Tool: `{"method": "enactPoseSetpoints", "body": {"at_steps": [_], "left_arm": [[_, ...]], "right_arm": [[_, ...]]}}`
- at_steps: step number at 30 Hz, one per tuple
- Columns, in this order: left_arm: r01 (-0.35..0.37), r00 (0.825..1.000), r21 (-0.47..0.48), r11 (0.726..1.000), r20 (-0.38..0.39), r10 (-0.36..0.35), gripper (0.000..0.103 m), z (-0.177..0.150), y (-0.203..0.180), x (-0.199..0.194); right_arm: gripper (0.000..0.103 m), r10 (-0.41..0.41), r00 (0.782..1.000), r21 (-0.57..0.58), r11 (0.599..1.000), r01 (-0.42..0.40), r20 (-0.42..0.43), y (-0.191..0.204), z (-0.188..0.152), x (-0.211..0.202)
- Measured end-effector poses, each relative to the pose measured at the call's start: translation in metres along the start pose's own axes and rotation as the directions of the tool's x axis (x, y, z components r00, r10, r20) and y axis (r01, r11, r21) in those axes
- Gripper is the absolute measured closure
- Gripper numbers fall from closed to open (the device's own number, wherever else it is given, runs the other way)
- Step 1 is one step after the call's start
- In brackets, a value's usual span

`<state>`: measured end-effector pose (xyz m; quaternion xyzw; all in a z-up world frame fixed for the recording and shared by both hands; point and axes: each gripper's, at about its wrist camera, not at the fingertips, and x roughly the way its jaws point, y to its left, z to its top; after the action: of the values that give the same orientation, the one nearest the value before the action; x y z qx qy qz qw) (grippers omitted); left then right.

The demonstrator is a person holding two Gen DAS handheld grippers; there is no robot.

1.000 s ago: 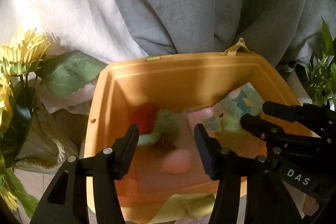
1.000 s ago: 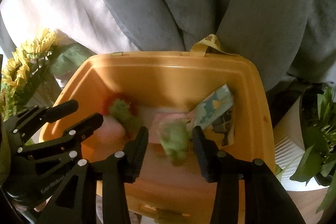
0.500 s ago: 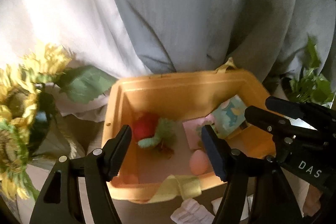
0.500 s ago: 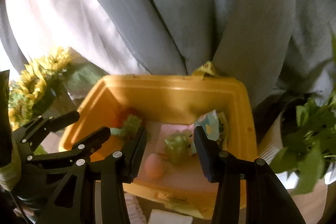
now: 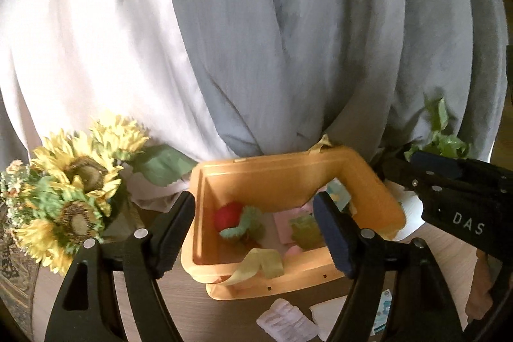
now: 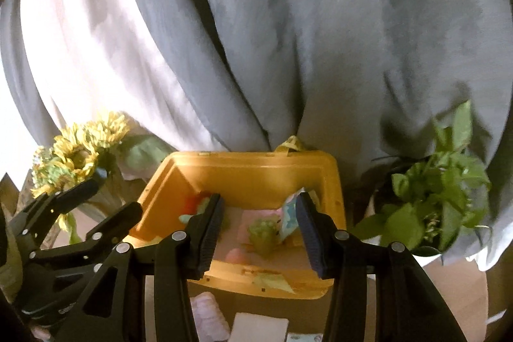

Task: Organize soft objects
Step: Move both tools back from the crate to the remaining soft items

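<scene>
An orange plastic bin (image 5: 288,178) (image 6: 256,169) stands on the table below both grippers. Inside lie a red and green plush toy (image 5: 237,220), a green fuzzy toy (image 6: 264,234) (image 5: 304,231), a pink soft ball (image 6: 235,254) and a patterned pouch (image 6: 288,218) leaning on the right wall. My left gripper (image 5: 256,233) is open and empty, above and in front of the bin. My right gripper (image 6: 258,237) is open and empty, above the bin's front. Each gripper shows at the edge of the other's view.
Yellow sunflowers (image 5: 77,181) (image 6: 80,153) stand to the left of the bin. A green potted plant (image 6: 439,197) stands to the right. Grey and white curtains (image 5: 288,37) hang behind. Small white and pink packets (image 5: 285,319) (image 6: 259,327) lie on the table before the bin.
Both grippers have risen and pulled back from the bin, which looks smaller and lower now. The green fuzzy toy stays in the bin. Both grippers stay open.
</scene>
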<state>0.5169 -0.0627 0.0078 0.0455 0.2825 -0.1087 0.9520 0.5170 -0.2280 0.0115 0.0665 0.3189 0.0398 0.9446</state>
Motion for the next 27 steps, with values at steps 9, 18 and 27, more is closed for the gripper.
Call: {"method": "enactPoseSetpoints", "body": {"at_steps": [9, 18, 27], "left_arm": [[0.001, 0.998, 0.003, 1.000, 0.059, -0.001, 0.024, -0.010, -0.004, -0.038], [-0.015, 0.998, 0.022, 1.000, 0.058, 0.014, 0.024, -0.034, -0.013, -0.058], [0.003, 1.000, 0.014, 1.000, -0.023, -0.002, 0.023, -0.066, -0.019, -0.056]], "right_arm": [[0.043, -0.079, 0.990, -0.049, 0.995, 0.085, 0.117, 0.009, -0.011, -0.049], [0.039, -0.115, 0.986, -0.063, 0.990, 0.123, 0.117, 0.010, -0.036, -0.071], [0.039, -0.135, 0.990, -0.045, 0.990, 0.137, 0.044, 0.003, -0.068, -0.071]]}}
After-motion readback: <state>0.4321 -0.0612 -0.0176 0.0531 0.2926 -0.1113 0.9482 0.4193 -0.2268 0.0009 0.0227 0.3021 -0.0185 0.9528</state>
